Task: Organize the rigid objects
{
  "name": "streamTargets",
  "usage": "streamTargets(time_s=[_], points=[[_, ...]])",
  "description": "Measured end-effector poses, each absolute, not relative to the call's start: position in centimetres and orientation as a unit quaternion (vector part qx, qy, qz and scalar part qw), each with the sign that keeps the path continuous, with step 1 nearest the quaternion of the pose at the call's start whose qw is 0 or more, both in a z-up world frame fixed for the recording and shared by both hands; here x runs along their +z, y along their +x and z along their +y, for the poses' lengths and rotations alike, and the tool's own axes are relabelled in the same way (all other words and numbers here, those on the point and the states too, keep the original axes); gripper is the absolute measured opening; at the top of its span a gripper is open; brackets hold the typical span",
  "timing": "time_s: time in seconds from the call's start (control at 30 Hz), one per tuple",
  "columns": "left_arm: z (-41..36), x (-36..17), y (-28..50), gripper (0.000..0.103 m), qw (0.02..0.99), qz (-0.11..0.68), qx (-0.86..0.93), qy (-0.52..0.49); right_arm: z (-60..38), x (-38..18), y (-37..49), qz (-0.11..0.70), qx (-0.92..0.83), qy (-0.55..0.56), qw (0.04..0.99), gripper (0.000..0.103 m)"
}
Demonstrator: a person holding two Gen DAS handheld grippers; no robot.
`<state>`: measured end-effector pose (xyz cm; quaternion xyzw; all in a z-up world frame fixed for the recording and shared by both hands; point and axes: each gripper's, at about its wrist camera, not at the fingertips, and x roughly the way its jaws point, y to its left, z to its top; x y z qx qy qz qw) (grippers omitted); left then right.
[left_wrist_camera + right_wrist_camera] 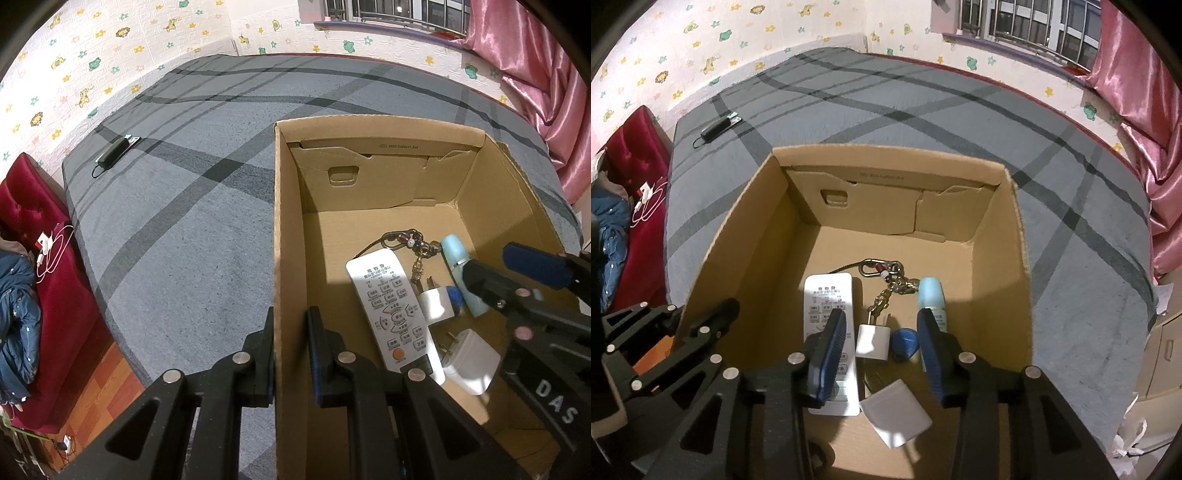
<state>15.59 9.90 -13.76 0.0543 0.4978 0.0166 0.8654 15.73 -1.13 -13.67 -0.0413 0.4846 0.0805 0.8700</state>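
An open cardboard box point(288, 229) point(1019, 236) stands on the bed. Inside lie a white remote point(391, 310) point(827, 291), a keychain point(410, 240) point(886, 273), a light blue tube point(456, 254) point(931, 291), a small white plug point(439, 302) point(872, 341), a larger white charger point(469, 360) point(897, 415) and a blue tag point(905, 345). My left gripper point(290, 354) is shut on the box's left wall; it also shows in the right wrist view point(687, 325). My right gripper point(881, 354) is open and empty above the items, and shows in the left wrist view point(498, 266).
The bed has a grey plaid cover point(184, 221). A black device with a cable point(114, 151) point(718, 129) lies at its far left corner. A red sofa point(44, 258) with a blue jacket and white cables stands on the left. Pink curtains point(535, 74) hang on the right.
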Motion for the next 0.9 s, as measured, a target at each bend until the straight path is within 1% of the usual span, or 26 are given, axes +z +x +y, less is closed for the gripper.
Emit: streamTargets(time_s=[0.37, 0.43, 0.57, 0.63, 0.67, 0.73, 0.9], points=[[9.8, -13.8, 15.5, 0.015, 0.865, 0.498, 0.019, 0.058, -3.3, -10.9, 14.3, 0.47, 0.058, -0.022, 0.88, 0.054], [9.8, -13.8, 15.5, 0.015, 0.865, 0.498, 0.02, 0.058, -3.8, -10.5, 14.0, 0.468, 0.053, -0.021, 0.882, 0.061], [9.7, -13.8, 15.5, 0.015, 0.865, 0.498, 0.021, 0.059, -4.8, -9.7, 13.3, 0.464, 0.046, -0.015, 0.884, 0.072], [9.7, -13.8, 15.5, 0.015, 0.865, 0.498, 0.021, 0.059, -5.3, -9.4, 13.1, 0.464, 0.041, -0.013, 0.885, 0.084], [9.7, -13.8, 15.4, 0.015, 0.865, 0.498, 0.021, 0.06, -5.5, -9.3, 12.9, 0.463, 0.037, -0.013, 0.886, 0.088], [9.7, -13.7, 15.4, 0.015, 0.865, 0.498, 0.021, 0.06, -5.8, -9.0, 12.6, 0.461, 0.031, -0.019, 0.887, 0.102], [9.7, -13.6, 15.4, 0.015, 0.864, 0.499, 0.023, 0.062, -6.7, -8.7, 12.2, 0.46, 0.029, -0.007, 0.888, 0.103]])
